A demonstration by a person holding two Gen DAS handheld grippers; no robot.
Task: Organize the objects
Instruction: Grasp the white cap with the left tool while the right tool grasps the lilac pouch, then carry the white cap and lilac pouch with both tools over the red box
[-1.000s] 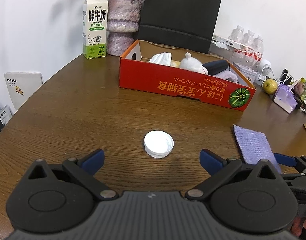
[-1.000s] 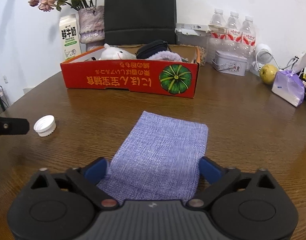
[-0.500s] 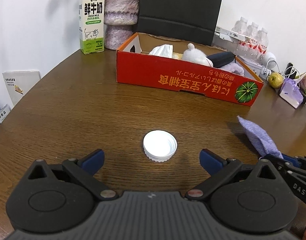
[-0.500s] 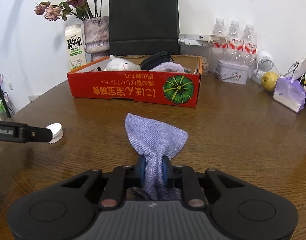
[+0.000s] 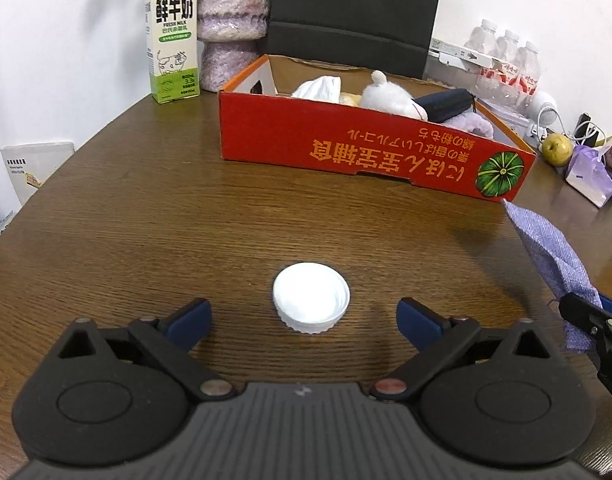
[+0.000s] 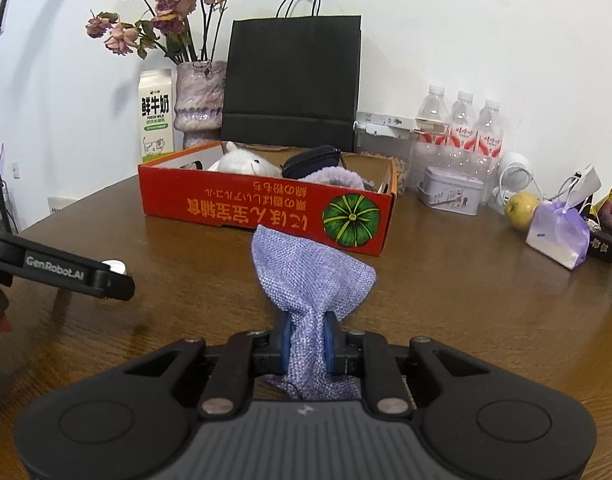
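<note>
A white bottle cap (image 5: pixel 311 303) lies on the wooden table, just ahead of and between the blue fingers of my open left gripper (image 5: pixel 303 320). My right gripper (image 6: pixel 308 340) is shut on a purple woven pouch (image 6: pixel 312 276) and holds it lifted above the table, in front of the red cardboard box (image 6: pixel 265 210). The pouch also shows at the right edge of the left wrist view (image 5: pixel 554 256). The box (image 5: pixel 370 152) holds a white plush toy, a dark case, tissue and a purple fluffy thing. The cap (image 6: pixel 115 267) is mostly hidden behind the left gripper in the right wrist view.
Behind the box stand a milk carton (image 5: pixel 171 36), a purple vase (image 6: pixel 199 98) with dried roses and a black paper bag (image 6: pixel 291 84). Water bottles (image 6: pixel 462 124), a tin (image 6: pixel 452 196), a pear (image 6: pixel 522 206) and a purple gift bag (image 6: pixel 558 234) crowd the right side.
My right gripper closed on the purple pouch and lifted it off the table toward the box. My left gripper moved closer to the white cap and stays open.
</note>
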